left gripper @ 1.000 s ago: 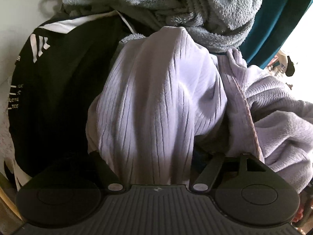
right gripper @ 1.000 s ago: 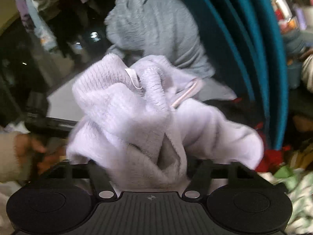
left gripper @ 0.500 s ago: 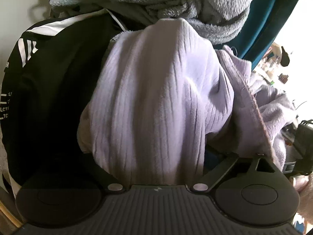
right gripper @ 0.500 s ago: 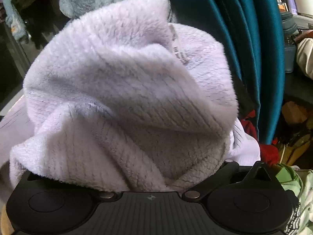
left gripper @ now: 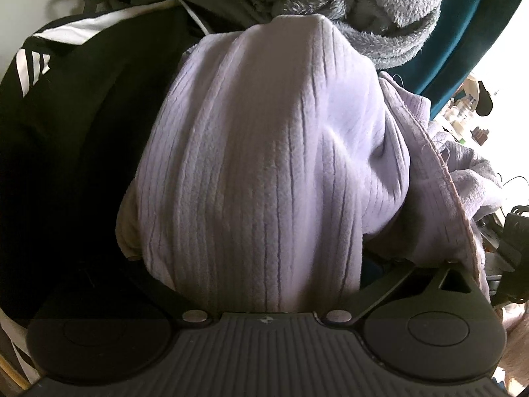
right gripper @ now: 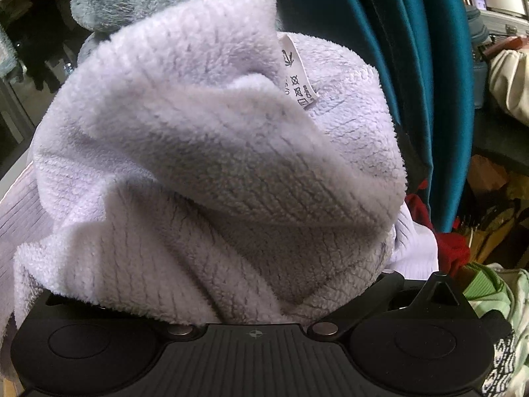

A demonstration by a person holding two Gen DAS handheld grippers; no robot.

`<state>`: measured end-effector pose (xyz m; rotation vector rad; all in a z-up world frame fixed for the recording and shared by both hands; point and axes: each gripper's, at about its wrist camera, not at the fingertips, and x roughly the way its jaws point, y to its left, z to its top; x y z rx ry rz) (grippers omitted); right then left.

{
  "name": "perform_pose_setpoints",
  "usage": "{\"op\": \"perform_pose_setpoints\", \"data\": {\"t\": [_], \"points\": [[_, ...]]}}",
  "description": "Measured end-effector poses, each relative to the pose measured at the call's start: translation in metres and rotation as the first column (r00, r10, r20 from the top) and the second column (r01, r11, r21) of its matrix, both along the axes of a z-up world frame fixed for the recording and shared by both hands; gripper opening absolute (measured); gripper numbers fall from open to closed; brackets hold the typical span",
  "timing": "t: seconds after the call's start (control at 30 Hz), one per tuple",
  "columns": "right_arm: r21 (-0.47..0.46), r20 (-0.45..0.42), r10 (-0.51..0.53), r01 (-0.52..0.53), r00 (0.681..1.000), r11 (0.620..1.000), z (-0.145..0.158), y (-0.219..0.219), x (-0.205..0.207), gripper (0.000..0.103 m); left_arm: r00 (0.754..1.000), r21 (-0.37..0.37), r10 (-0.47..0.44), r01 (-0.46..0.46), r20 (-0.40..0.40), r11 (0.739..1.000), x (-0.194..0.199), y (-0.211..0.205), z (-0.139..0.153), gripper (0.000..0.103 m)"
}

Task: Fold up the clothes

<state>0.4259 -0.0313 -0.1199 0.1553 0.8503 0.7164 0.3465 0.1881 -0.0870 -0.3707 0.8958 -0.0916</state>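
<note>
Left wrist cam: left tool stays clamped on lilac fleece garment, draped over black striped top; barely moved in 1 s. Right wrist cam: right tool grips same fleece, care label now up close vs 1 s ago, so garment's lifted for spreading, not folded yet.

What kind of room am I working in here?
Probably a cluttered home room used for laundry: a lilac fleece garment, a grey fleece and a black striped jacket are piled together, with a teal curtain behind.
</note>
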Motion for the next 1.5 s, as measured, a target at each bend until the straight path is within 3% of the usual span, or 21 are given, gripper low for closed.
{"op": "perform_pose_setpoints", "data": {"t": [0.47,0.5,0.67,0.73,0.83,1.07,1.4,1.5], "points": [[-0.01,-0.053,-0.029,0.028,0.998,1.0,-0.008,0.001,0.011,0.102,1.0,-0.018,-0.031,0.031,0.004,0.999,-0.006,-0.004,0.0,0.1],[-0.018,-0.054,-0.028,0.027,0.998,0.999,-0.006,0.002,0.01,0.1,0.999,-0.017,-0.035,0.035,0.008,0.999,-0.008,-0.005,0.001,0.097],[-0.028,-0.03,-0.011,0.01,0.999,1.0,0.01,-0.001,-0.004,0.072,0.997,-0.004,-0.071,0.071,0.032,0.997,-0.024,-0.013,0.012,0.065],[-0.015,-0.03,-0.007,0.006,1.0,1.0,0.015,-0.007,-0.008,0.063,0.996,0.014,-0.081,0.08,0.035,0.997,-0.031,-0.017,0.016,0.06],[-0.009,-0.031,-0.008,0.007,1.0,1.0,0.018,-0.017,-0.013,0.062,0.997,0.022,-0.075,0.074,0.027,0.997,-0.036,-0.023,0.017,0.06],[-0.028,-0.029,-0.039,0.039,0.999,0.999,0.014,-0.014,-0.019,0.067,0.999,0.042,-0.046,0.046,0.003,0.998,-0.039,-0.034,0.021,0.058],[-0.016,-0.081,-0.043,0.042,0.996,0.999,-0.012,-0.01,-0.014,0.099,0.999,0.051,-0.051,0.05,0.015,0.997,-0.05,-0.035,0.023,0.057],[0.017,-0.1,-0.061,0.063,0.993,0.998,-0.017,-0.008,-0.012,0.1,0.999,0.066,-0.047,0.046,0.019,0.997,-0.049,-0.038,0.023,0.055]]}}
